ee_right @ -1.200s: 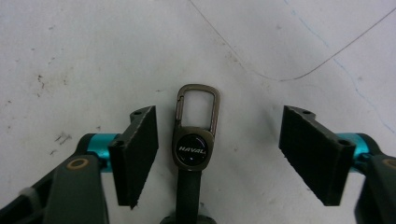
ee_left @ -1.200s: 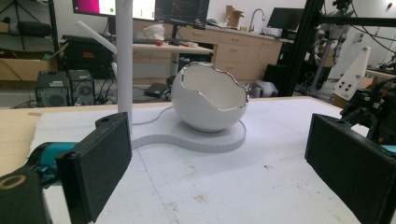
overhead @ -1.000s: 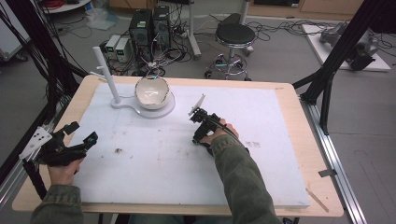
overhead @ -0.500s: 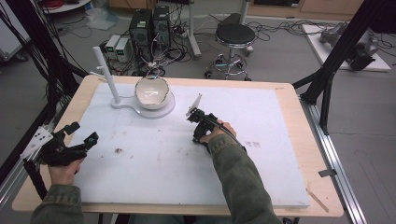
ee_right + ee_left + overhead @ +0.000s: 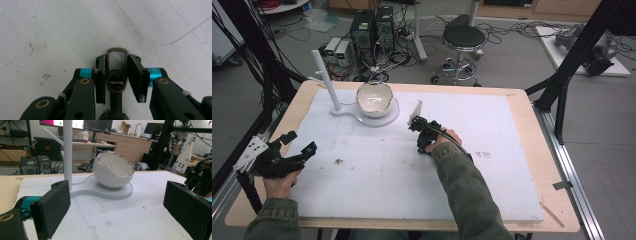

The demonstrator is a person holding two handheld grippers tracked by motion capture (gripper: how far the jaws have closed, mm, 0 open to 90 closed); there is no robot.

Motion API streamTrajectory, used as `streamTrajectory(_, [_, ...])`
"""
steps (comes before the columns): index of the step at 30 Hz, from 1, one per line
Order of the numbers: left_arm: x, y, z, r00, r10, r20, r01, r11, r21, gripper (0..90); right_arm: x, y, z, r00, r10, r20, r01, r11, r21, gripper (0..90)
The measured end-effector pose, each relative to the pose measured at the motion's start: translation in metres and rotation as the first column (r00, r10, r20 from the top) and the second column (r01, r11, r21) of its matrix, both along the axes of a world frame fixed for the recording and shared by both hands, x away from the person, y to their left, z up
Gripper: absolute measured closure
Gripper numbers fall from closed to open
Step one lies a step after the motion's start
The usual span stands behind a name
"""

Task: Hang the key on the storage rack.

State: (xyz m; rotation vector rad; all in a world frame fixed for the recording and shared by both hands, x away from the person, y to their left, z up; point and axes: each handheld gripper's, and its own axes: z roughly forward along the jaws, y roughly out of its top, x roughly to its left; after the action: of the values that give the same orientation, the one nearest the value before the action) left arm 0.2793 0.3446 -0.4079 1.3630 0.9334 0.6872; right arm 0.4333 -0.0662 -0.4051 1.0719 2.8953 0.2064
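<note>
White foam mat covers the wooden table, with computer towers and a stool on the floor beyond. I see the left gripper at the mat's near-left edge, jaws spread wide and empty, aimed at the egg-shaped white bowl on its stand (upright post beside it). Right gripper, near mat centre in the high view and right of the stand, is closed around a dark key fob marked "HAVAL", its metal loop poking past the jaw tips over the mat.
</note>
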Motion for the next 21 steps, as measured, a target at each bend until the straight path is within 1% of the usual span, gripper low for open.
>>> streamTrajectory(1, [0.0, 0.0, 0.0, 1.0, 0.0, 0.0, 0.0, 1.0, 0.0, 7.7, -0.001, 0.001, 0.0, 1.0, 0.002, 0.004, -0.002, 1.0, -0.008, 69.4])
streamTrajectory(3, [0.0, 0.0, 0.0, 1.0, 0.0, -0.001, 0.0, 1.0, 0.001, 7.7, -0.003, 0.002, 0.001, 0.9995, 0.004, 0.03, -0.003, 1.0, -0.023, 69.5])
streamTrajectory(4, [0.0, 0.0, 0.0, 1.0, 0.0, -0.001, 0.0, 1.0, 0.001, 7.7, -0.005, 0.002, 0.002, 0.9988, 0.002, 0.049, -0.001, 1.0, -0.025, 69.5])
streamTrajectory(5, [0.0, 0.0, 0.0, 1.0, 0.001, -0.002, -0.001, 1.0, 0.001, 7.7, -0.006, 0.002, 0.003, 0.9984, -0.003, 0.057, 0.004, 1.0, -0.021, 69.5])
streamTrajectory(7, [0.0, 0.001, -0.001, 1.0, 0.001, -0.001, -0.001, 1.0, -0.001, 7.7, -0.008, -0.002, 0.006, 0.9965, -0.007, 0.083, 0.006, 1.0, 0.004, 69.6])
streamTrajectory(9, [0.0, 0.001, -0.001, 1.0, 0.003, -0.003, -0.003, 1.0, -0.001, 7.7, -0.012, -0.007, 0.01, 0.9949, -0.02, 0.099, 0.016, 0.999, 0.039, 69.6])
streamTrajectory(11, [0.0, 0.001, -0.001, 1.0, 0.003, -0.001, -0.003, 1.0, -0.002, 7.7, -0.016, -0.01, 0.016, 0.9902, -0.016, 0.139, 0.008, 0.998, 0.061, 69.5])
streamTrajectory(12, [0.0, 0.001, -0.001, 1.0, 0.003, 0.001, -0.003, 1.0, -0.001, 7.7, -0.019, -0.012, 0.019, 0.9875, -0.013, 0.157, 0.001, 0.997, 0.074, 69.5])
streamTrajectory(14, [0.0, 0.0, -0.001, 1.0, 0.002, 0.0, -0.002, 1.0, -0.002, 7.7, -0.027, -0.015, 0.026, 0.9802, -0.017, 0.197, -0.009, 0.992, 0.129, 69.5])
streamTrajectory(17, [0.0, -0.001, -0.001, 1.0, -0.002, 0.001, 0.002, 1.0, 0.0, 7.7, -0.036, -0.019, 0.033, 0.9674, -0.027, 0.252, -0.015, 0.986, 0.165, 69.5])
streamTrajectory(21, [0.0, -0.001, -0.001, 1.0, -0.002, 0.0, 0.002, 1.0, 0.004, 7.7, -0.044, -0.027, 0.041, 0.9501, -0.067, 0.305, -0.009, 0.97, 0.242, 69.5])
